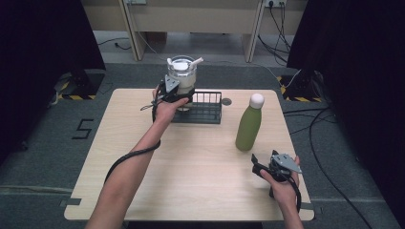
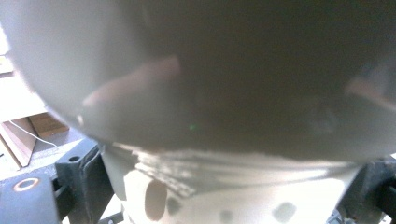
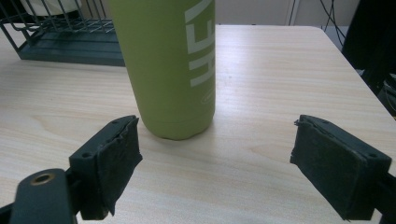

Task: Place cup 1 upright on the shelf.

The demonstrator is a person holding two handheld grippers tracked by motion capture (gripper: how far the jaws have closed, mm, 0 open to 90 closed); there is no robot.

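Left gripper (image 1: 175, 90) clamps tumbler (image 1: 182, 74) above rack (image 1: 206, 108), far left. Right gripper (image 1: 258, 167) jaws wide, near right, bottle (image 1: 249, 125) upright just beyond.

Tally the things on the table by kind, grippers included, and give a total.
Cups: 1, white cup, held over the rack
Bottles: 1, green bottle
Racks: 1, dark wire rack
Grippers: 2, left gripper, right gripper
Total: 5
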